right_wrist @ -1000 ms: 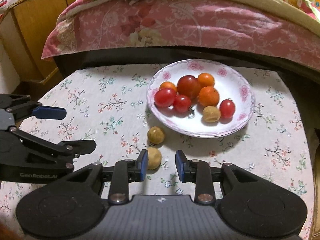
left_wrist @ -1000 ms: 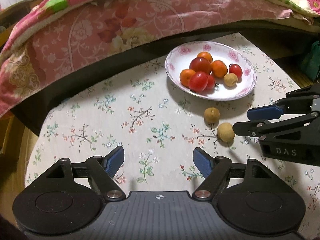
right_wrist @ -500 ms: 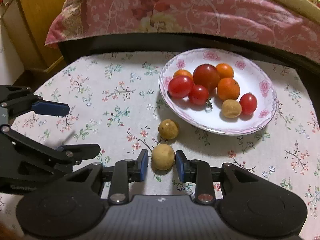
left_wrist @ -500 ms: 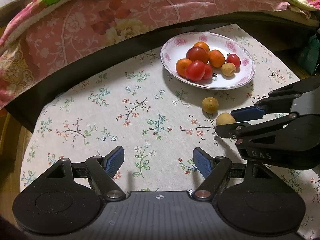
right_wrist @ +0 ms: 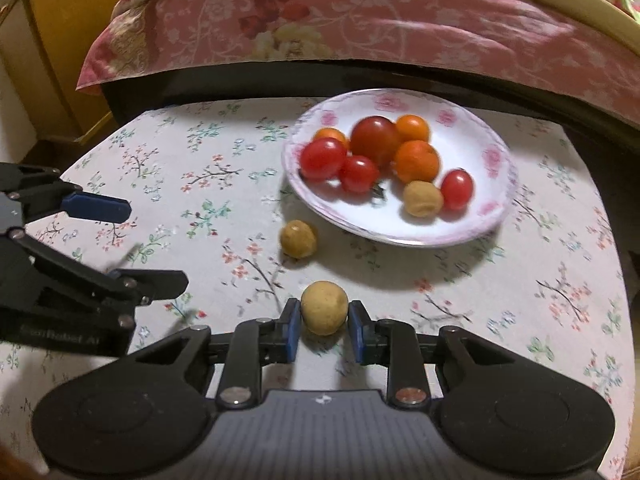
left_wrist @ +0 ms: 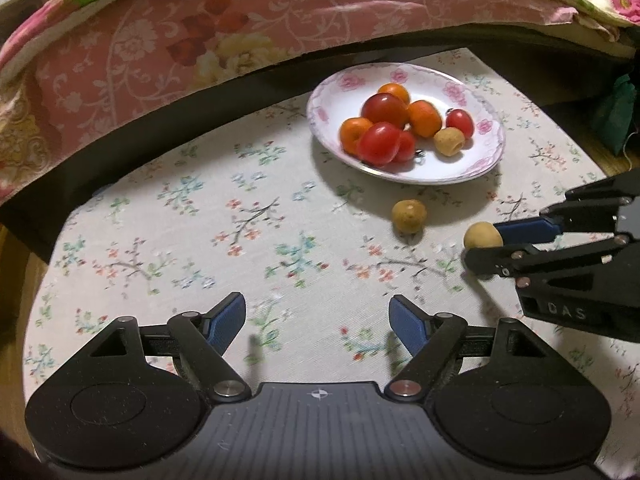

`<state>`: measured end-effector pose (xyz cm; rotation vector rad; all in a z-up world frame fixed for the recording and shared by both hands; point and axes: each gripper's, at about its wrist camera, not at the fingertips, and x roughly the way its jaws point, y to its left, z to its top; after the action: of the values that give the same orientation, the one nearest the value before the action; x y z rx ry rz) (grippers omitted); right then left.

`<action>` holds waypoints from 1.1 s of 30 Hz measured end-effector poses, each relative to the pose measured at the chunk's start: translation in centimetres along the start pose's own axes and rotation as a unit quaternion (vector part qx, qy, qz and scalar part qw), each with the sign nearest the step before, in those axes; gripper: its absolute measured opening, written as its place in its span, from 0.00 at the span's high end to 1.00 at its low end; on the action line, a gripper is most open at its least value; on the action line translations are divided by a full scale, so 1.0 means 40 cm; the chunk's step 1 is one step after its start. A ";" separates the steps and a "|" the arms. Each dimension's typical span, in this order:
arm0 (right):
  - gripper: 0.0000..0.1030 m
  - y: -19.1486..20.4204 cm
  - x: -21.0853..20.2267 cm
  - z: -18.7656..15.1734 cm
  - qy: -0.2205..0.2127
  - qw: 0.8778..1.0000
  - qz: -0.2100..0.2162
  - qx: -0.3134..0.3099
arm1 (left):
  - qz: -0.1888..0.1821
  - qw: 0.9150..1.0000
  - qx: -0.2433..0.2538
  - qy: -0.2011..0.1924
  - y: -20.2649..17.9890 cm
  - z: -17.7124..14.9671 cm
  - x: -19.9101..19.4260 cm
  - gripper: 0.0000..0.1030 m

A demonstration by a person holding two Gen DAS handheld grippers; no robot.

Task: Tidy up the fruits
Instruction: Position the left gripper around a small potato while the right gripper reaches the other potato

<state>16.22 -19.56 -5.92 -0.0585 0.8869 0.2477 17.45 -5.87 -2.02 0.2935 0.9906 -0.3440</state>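
Note:
A tan longan [right_wrist: 324, 312] sits between the blue pads of my right gripper [right_wrist: 324, 310], whose jaws are closing on it; both pads touch the fruit. In the left wrist view that longan [left_wrist: 482, 236] shows at the tips of the right gripper [left_wrist: 482, 246]. A second longan [left_wrist: 409, 216] lies on the cloth just short of the white floral plate [left_wrist: 440, 164]. The plate holds red tomatoes [left_wrist: 379, 143], orange fruits [left_wrist: 425, 118] and one longan [left_wrist: 449, 141]. My left gripper [left_wrist: 316, 312] hovers over bare cloth, its jaws opening with nothing between them.
The small table wears a floral tablecloth [left_wrist: 200, 240]. A pink flowered quilt [left_wrist: 200, 40] on a bed overhangs the far edge. A wooden cabinet [right_wrist: 60, 60] stands at the far left, and a green cloth item [left_wrist: 616, 120] lies off the table's right side.
My right gripper moved forward until the near longan, first beside its left finger, came between the pads, and it closed on the fruit. The left gripper stayed over the cloth.

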 end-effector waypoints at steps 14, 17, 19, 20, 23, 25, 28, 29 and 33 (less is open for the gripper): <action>0.80 -0.084 -0.020 -0.035 0.004 0.999 0.002 0.042 | -0.017 1.000 0.022 -0.009 -0.104 0.088 0.097 0.42; 0.80 -0.094 -0.021 -0.037 0.005 0.999 0.005 0.047 | -0.022 1.000 0.015 -0.007 -0.105 0.088 0.117 0.47; 0.80 -0.095 -0.020 -0.037 0.004 0.999 0.004 0.047 | -0.022 1.000 0.010 -0.014 -0.105 0.090 0.118 0.51; 0.80 -0.096 -0.020 -0.037 0.004 0.999 0.005 0.047 | -0.023 1.000 0.008 -0.014 -0.106 0.091 0.120 0.54; 0.80 -0.097 -0.018 -0.038 0.004 0.999 0.005 0.048 | -0.021 1.000 0.011 -0.017 -0.112 0.094 0.121 0.52; 0.80 -0.097 -0.019 -0.037 0.005 0.999 0.006 0.049 | -0.024 0.999 0.014 -0.020 -0.111 0.091 0.117 0.52; 0.80 -0.097 -0.017 -0.036 0.005 0.999 0.006 0.049 | -0.026 0.999 0.006 -0.027 -0.104 0.095 0.114 0.44; 0.80 -0.098 -0.017 -0.036 0.005 0.999 0.007 0.049 | -0.027 0.999 0.004 -0.031 -0.102 0.097 0.113 0.39; 0.80 -0.101 -0.016 -0.036 0.005 0.999 0.008 0.050 | -0.031 0.999 0.009 -0.040 -0.109 0.108 0.122 0.40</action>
<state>15.70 -23.81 -6.53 0.0417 0.9083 0.2183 21.41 -12.26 -4.31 0.2630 0.9198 -0.4178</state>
